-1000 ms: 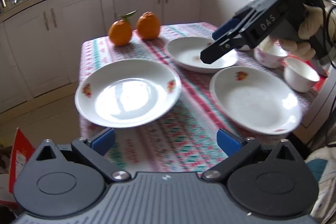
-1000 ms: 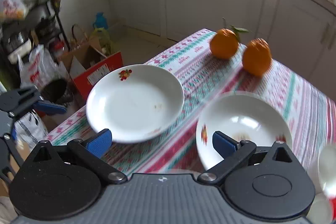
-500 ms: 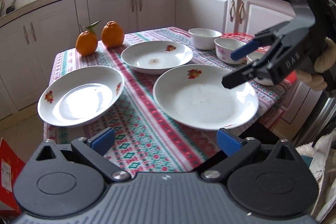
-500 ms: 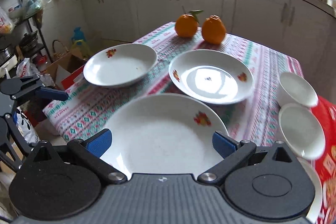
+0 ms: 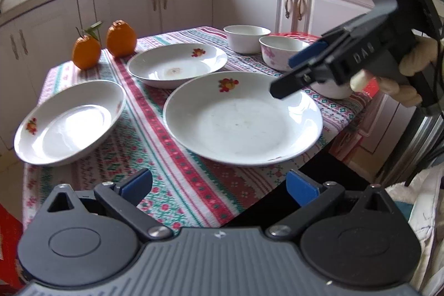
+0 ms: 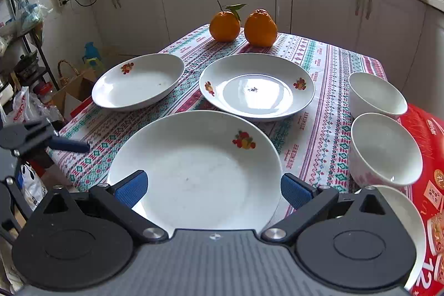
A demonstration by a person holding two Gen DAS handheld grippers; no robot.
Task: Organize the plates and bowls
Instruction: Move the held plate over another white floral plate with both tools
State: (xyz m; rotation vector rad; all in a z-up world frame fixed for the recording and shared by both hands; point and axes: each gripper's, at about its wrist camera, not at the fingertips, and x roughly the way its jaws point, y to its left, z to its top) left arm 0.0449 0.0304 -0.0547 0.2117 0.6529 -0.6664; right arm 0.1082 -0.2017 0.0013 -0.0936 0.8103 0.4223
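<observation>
Right wrist view shows the near plate [image 6: 194, 168] overhanging the worktop's [image 6: 313, 135] front edge, under the empty, spread right gripper [image 6: 212, 189]. Left gripper [image 5: 219, 189] is likewise released. A careless nudge could tip it off.

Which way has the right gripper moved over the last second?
Yes. The right gripper backed away from the oranges, toward the table's near edge, above the near plate.

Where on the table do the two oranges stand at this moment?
In the right wrist view, the two oranges stand side by side at the far edge of the table, on the patterned tablecloth, just behind the middle plate and before the white cabinets.
</observation>
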